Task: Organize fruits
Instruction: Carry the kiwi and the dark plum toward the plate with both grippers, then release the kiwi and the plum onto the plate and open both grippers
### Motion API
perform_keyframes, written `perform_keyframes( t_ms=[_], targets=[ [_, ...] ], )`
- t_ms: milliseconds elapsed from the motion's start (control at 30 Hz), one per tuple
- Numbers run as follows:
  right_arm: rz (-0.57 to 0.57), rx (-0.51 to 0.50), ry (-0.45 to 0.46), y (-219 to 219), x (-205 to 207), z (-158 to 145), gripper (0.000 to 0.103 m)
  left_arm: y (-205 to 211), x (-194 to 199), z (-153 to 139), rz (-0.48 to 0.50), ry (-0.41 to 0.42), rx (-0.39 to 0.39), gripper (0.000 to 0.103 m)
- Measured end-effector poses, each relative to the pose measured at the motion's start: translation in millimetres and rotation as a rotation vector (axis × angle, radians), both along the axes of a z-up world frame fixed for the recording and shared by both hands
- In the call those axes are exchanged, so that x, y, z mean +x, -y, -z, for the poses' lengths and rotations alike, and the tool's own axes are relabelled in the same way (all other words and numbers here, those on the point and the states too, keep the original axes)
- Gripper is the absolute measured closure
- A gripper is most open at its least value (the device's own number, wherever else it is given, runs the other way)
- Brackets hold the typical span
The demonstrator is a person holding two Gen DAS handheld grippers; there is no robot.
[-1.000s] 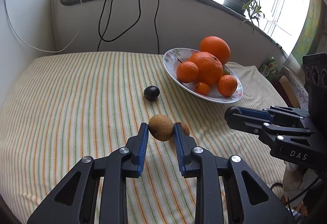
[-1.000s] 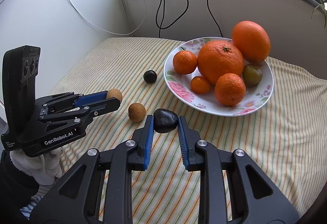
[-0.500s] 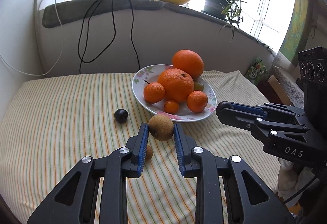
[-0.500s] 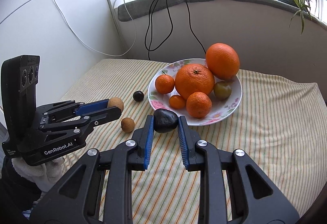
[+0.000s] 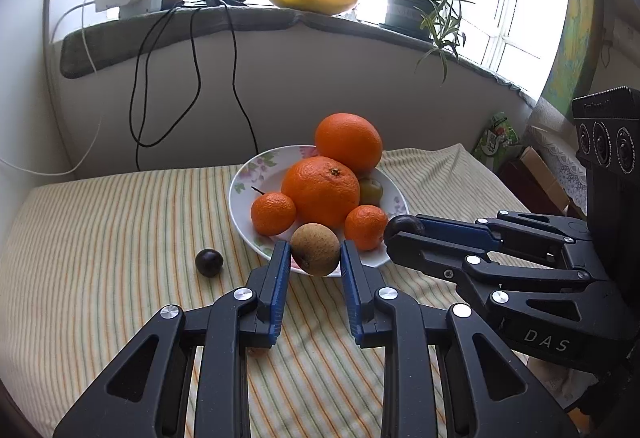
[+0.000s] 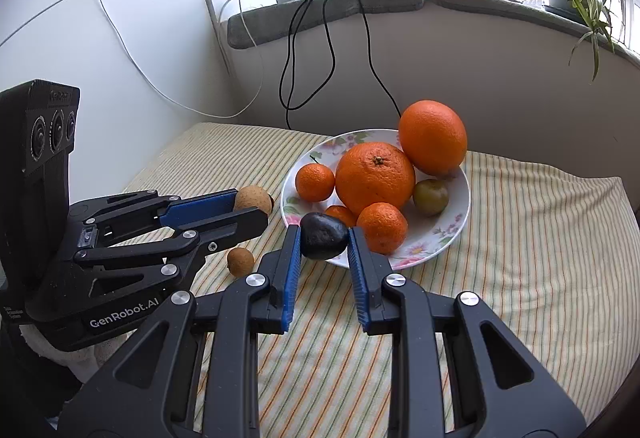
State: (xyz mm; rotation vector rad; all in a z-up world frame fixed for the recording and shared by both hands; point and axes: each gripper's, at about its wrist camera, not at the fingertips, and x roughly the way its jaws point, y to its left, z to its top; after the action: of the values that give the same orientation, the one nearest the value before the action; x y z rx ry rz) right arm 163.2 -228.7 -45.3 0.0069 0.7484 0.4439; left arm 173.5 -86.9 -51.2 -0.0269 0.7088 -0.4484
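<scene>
currently both grippers are loaded and near the plate (image 5: 240, 178). left gripper (image 5: 315, 258) is clamped on a brown round fruit (image 5: 315, 248), jaws narrow, pads pressing both sides, held in the air at the plate's near rim. right gripper (image 6: 323, 238) is clamped the same way on a dark plum-like fruit (image 6: 323, 235), also at the near rim, not yet set down.

plate sits toward the far right of the striped tablecloth (image 5: 100, 238) and already carries two big oranges (image 6: 433, 136), three mandarins (image 6: 315, 182), a smaller orange fruit half hidden and a greenish plum (image 6: 430, 196).

left on the cloth: a dark round fruit (image 5: 209, 262) just left of the plate, and a small brown fruit (image 6: 240, 261) near the front edge under the left gripper.

estimate: well past halfway. two drops into the plate pending, then two more pickups. free space is mostly on the plate's near side, so the release could roll against the mandarins.
</scene>
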Motion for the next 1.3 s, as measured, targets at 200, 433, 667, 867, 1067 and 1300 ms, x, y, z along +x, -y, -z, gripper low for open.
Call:
perform_keyframes(
  t_ms=[200,433,667,867,1067,1300],
  targets=[
    [-0.004,-0.010,-0.004,-5,8,5,0.079,6,11,5,0.004,-0.009,0.008,0.079],
    [0.003,-0.012,-0.019,-5,20,13,0.079,10,23,11,0.001,-0.017,0.023,0.079],
    [0.005,-0.016,-0.018,-3,23,15,0.079,13,30,14,0.001,-0.019,0.036,0.079],
    [0.008,-0.023,-0.020,-2,24,16,0.079,11,37,16,-0.012,-0.026,0.040,0.079],
    [-0.001,-0.032,-0.027,-6,28,18,0.079,11,42,19,-0.017,-0.034,0.054,0.079],
    [-0.004,-0.060,-0.018,-12,30,20,0.078,10,44,18,-0.026,-0.036,0.058,0.079]
  ],
)
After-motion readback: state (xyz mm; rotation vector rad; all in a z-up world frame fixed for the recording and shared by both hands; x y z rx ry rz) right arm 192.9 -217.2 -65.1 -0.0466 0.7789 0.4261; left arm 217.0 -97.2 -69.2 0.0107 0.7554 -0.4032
